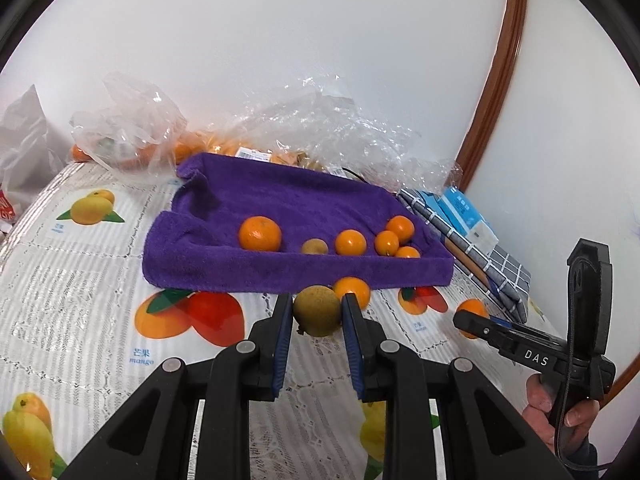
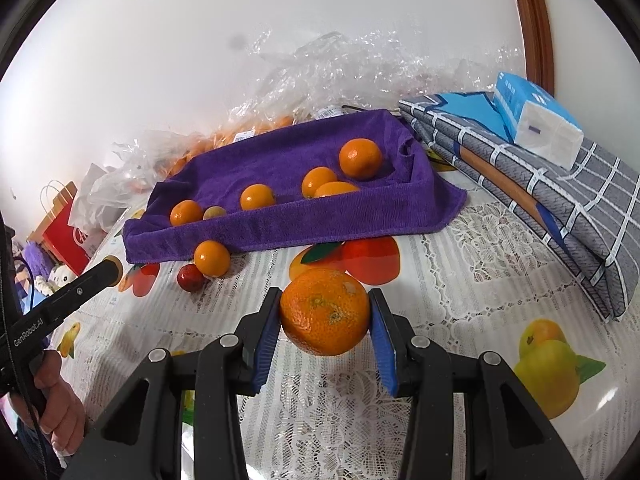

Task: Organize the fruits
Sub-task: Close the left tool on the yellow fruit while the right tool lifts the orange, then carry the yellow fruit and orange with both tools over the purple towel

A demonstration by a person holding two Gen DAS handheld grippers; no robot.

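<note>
My left gripper [image 1: 317, 309] is shut on a brownish-green round fruit [image 1: 317, 312], held just in front of the purple towel-lined tray [image 1: 296, 272]. My right gripper [image 2: 325, 312] is shut on a large orange [image 2: 325, 310] above the tablecloth. The tray [image 2: 280, 228] holds several small oranges [image 1: 350, 242] and a small brownish fruit [image 1: 314, 246]. One orange [image 1: 352, 290] lies on the table before the tray; in the right wrist view it [image 2: 212, 258] sits beside a small red fruit [image 2: 190, 277].
Clear plastic bags with more oranges [image 1: 132, 136] lie behind the tray against the wall. A folded checked cloth [image 2: 560, 200] with a tissue pack [image 2: 536, 120] lies to the right. A red paper bag [image 2: 66, 232] stands at the far left.
</note>
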